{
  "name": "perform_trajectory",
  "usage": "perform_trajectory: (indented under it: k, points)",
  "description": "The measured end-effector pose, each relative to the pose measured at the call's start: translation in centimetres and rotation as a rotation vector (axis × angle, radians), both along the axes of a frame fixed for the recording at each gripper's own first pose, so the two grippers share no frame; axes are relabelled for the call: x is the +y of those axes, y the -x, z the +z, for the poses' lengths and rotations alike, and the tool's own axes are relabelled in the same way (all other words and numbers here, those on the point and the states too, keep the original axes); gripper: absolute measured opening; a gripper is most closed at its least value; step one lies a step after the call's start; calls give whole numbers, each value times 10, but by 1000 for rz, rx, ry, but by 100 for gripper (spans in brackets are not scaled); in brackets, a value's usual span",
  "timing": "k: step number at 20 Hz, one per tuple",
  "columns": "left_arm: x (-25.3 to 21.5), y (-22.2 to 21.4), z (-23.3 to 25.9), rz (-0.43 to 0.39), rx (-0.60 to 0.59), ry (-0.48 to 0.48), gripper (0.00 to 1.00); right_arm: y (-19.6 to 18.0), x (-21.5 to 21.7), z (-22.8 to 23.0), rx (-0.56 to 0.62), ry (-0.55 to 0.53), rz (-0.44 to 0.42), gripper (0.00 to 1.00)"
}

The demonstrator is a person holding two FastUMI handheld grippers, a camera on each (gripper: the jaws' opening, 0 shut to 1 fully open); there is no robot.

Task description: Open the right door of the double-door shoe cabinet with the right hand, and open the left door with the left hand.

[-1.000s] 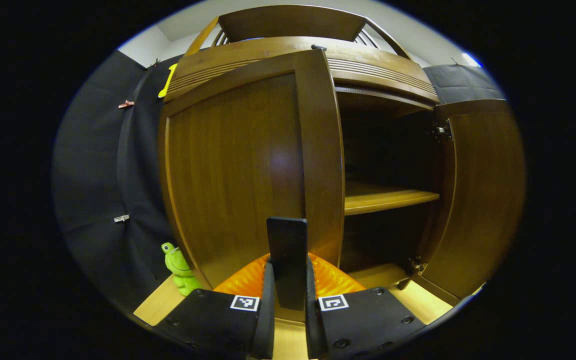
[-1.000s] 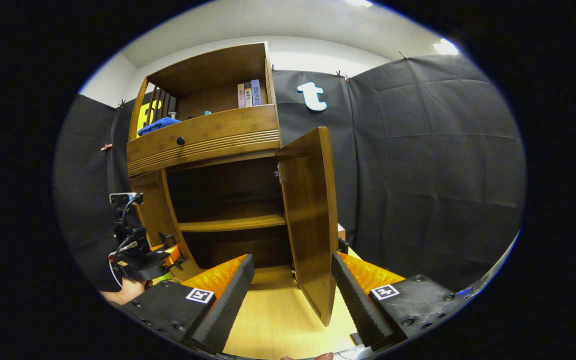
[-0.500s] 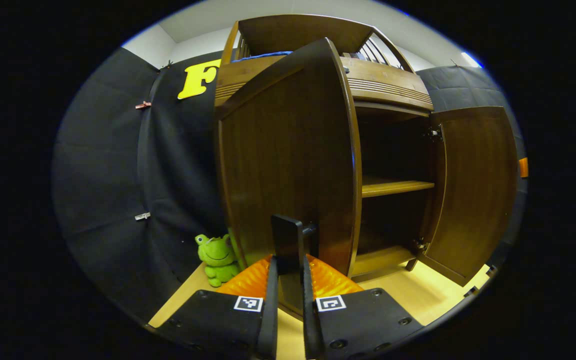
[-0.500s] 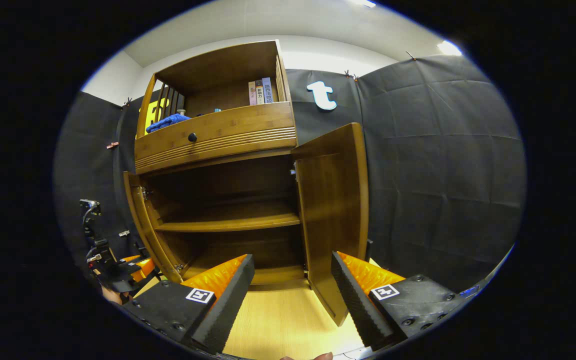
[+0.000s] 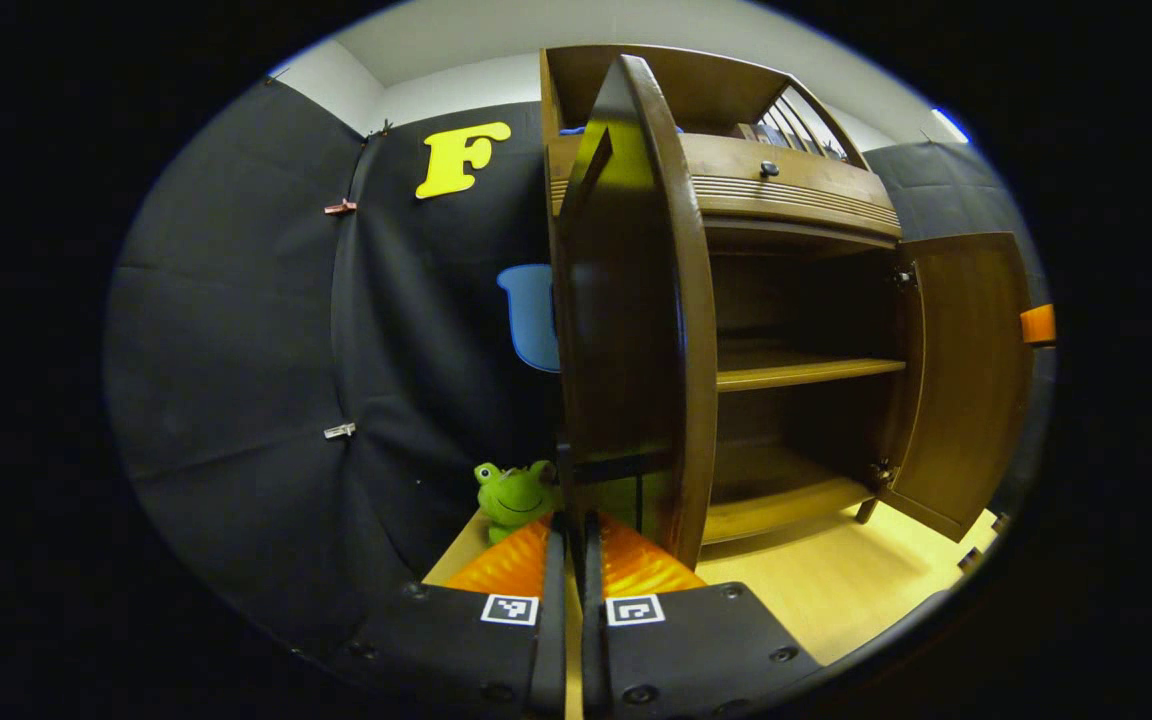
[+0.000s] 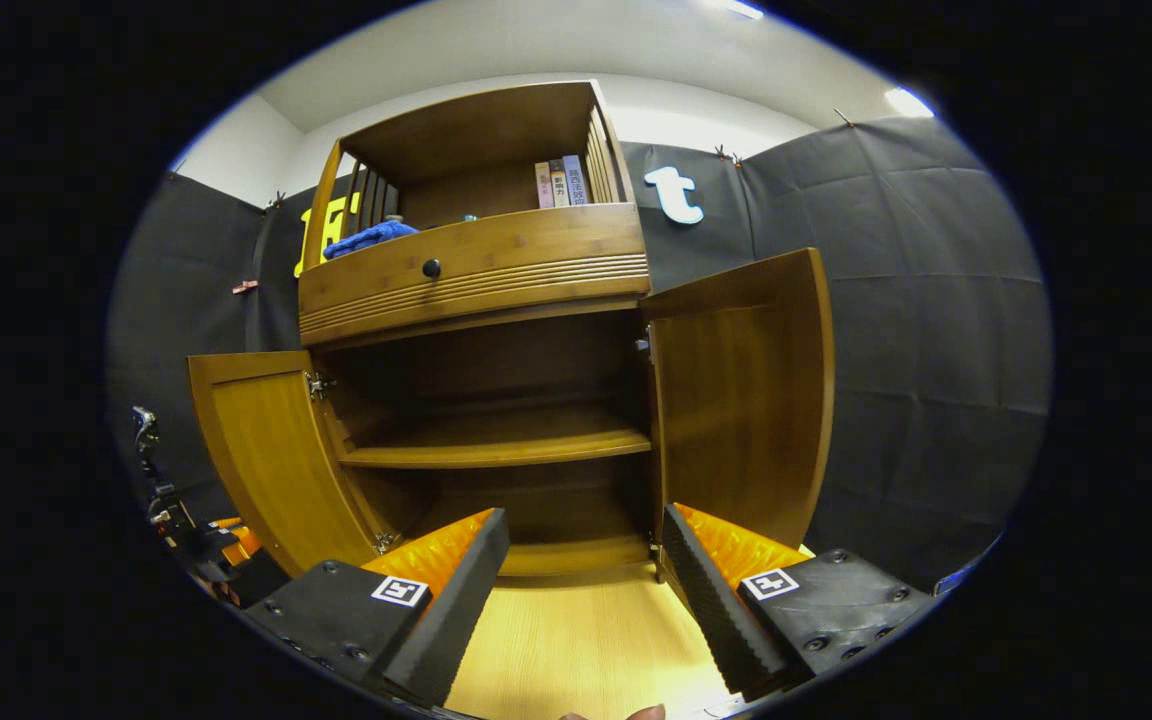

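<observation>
Left gripper (image 5: pixel 573 530) pinched tight on left door (image 5: pixel 636 330) handle, door edge-on at 12 o'clock, swung wide. Right gripper (image 6: pixel 584 560) gaping, empty; right door (image 6: pixel 741 400) open at 1 o'clock.

A pale wooden floor (image 6: pixel 576 640) is seen under the shoe cabinet (image 6: pixel 496 420), which stands on it. A green frog toy (image 5: pixel 514 495) is set on the floor beside the cabinet's left side, near the black cloth; whether it touches the cabinet cannot be told.
</observation>
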State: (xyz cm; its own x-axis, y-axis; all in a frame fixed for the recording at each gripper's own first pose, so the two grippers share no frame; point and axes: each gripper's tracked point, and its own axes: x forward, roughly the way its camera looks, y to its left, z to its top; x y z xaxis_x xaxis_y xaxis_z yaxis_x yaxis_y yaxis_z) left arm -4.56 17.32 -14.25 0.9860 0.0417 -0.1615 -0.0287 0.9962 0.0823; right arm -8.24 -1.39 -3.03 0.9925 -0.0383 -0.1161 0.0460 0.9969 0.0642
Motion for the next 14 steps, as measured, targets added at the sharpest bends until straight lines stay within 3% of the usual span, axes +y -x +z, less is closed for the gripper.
perform_trajectory:
  k: [6,7,13,14]
  points:
    - [24,7,2,-94,-33,83,9,-2,14,-1,2,14,4,100]
    - [25,9,2,-104,-34,77,12,-2,15,-1,3,15,2,100]
    - [30,21,5,-62,-45,55,12,-4,16,-4,7,36,-1,100]
    - [36,23,7,-29,-60,39,26,-4,14,-4,9,37,-1,98]
